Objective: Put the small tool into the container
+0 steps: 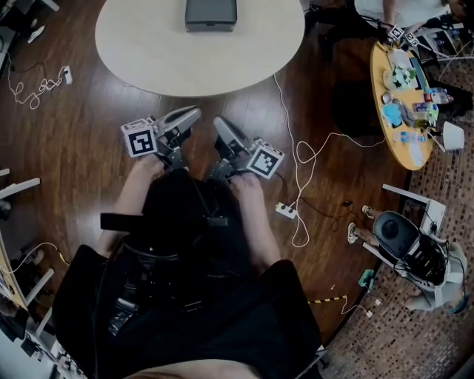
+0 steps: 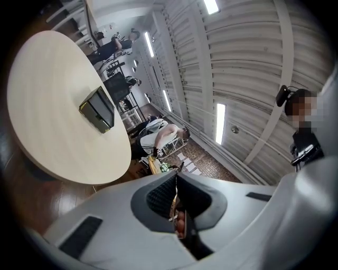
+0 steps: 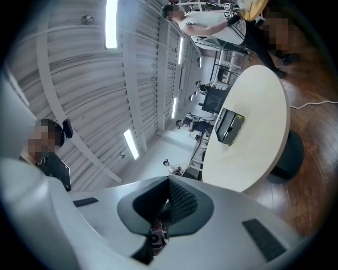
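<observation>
A dark grey box-like container (image 1: pixel 211 13) sits on the far side of a round white table (image 1: pixel 148 52). My two grippers are held side by side short of the table's near edge, pointing at it. The left gripper (image 1: pixel 194 112) has its jaws together with nothing between them, and so does the right gripper (image 1: pixel 219 122). In the left gripper view the container (image 2: pixel 98 109) lies on the table (image 2: pixel 47 121) beyond the shut left gripper (image 2: pixel 175 179). The right gripper view shows the container (image 3: pixel 229 125) on the table (image 3: pixel 259 142) past the shut right gripper (image 3: pixel 169 184). No small tool is in sight.
A white cable and power strip (image 1: pixel 285 210) lie on the wooden floor to my right. Further right stand a yellow oval table (image 1: pixel 415 152) with several small items and a chair (image 1: pixel 396 233). People sit in the background (image 2: pixel 158 138).
</observation>
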